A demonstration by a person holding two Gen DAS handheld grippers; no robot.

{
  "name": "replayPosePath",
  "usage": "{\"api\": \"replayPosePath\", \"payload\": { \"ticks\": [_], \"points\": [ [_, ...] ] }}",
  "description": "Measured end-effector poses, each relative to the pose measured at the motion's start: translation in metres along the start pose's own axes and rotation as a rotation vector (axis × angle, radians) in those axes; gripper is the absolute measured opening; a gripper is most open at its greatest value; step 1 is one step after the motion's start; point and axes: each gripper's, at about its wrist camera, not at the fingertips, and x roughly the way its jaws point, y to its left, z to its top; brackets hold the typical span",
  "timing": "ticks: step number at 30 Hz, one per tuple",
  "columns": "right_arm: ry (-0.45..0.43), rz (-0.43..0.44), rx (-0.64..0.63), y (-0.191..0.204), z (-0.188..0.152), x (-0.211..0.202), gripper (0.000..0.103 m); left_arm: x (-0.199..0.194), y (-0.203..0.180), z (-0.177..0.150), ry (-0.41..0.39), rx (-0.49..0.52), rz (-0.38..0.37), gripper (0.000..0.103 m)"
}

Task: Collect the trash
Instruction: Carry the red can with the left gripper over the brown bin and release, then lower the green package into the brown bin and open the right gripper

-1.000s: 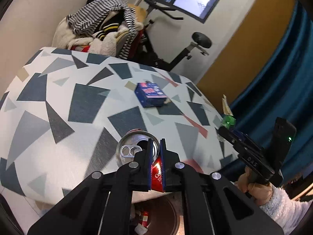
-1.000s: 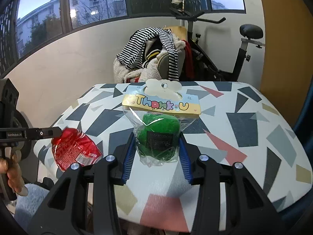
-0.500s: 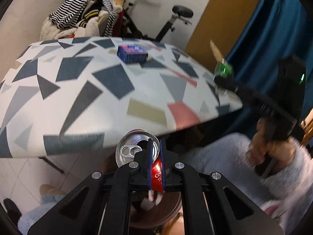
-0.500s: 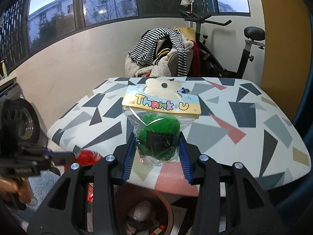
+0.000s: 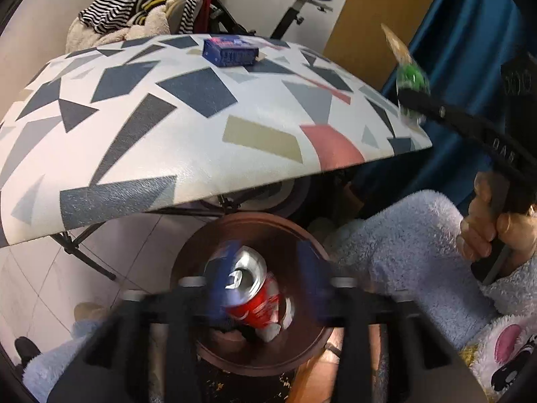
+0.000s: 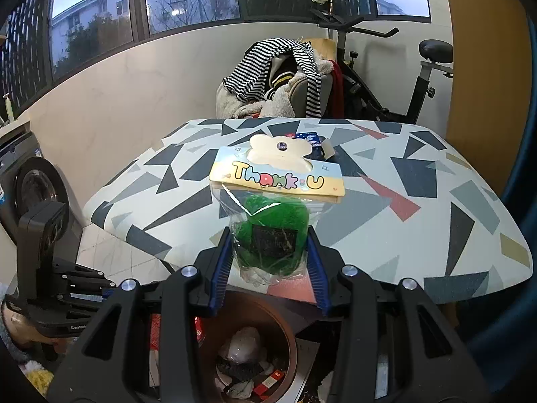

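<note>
Two pieces of trash are in hand, and the step looks like the drop into the brown bin [image 5: 255, 352] that stands on the floor below the near edge of the patterned surface [image 5: 174, 141]. In the lower middle of the left wrist view, the left tool [image 5: 265, 282] is blurred, its blue pads spread wide apart, and the red can [image 5: 255, 299] sits between them over the bin mouth, seemingly loose and touching neither pad clearly. In the centre of the right wrist view, the right tool [image 6: 268, 262] is closed partway on a clear packet of green stuff [image 6: 273, 231] with a "Thank U" header, above the bin. Next, I judge, that packet needs releasing over the bin; the blue box [image 5: 231, 52] waits at the upper middle, on the surface.
</note>
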Motion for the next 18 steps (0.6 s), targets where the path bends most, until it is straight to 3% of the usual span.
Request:
{"api": "replayPosePath", "payload": {
  "ticks": [5, 13, 18],
  "points": [
    [0.011, -0.006, 0.005, 0.000, -0.004, 0.001, 0.043, -0.021, 0.003, 0.008, -0.075, -0.020, 0.051, 0.059],
    [0.051, -0.011, -0.012, 0.003, -0.019, 0.011, 0.044, -0.066, 0.009, 0.015, -0.226, -0.088, 0.132, 0.095],
    [0.096, -0.002, -0.044, 0.014, -0.033, 0.022, 0.044, -0.082, 0.010, 0.014, -0.270, -0.104, 0.188, 0.097]
  ]
}}
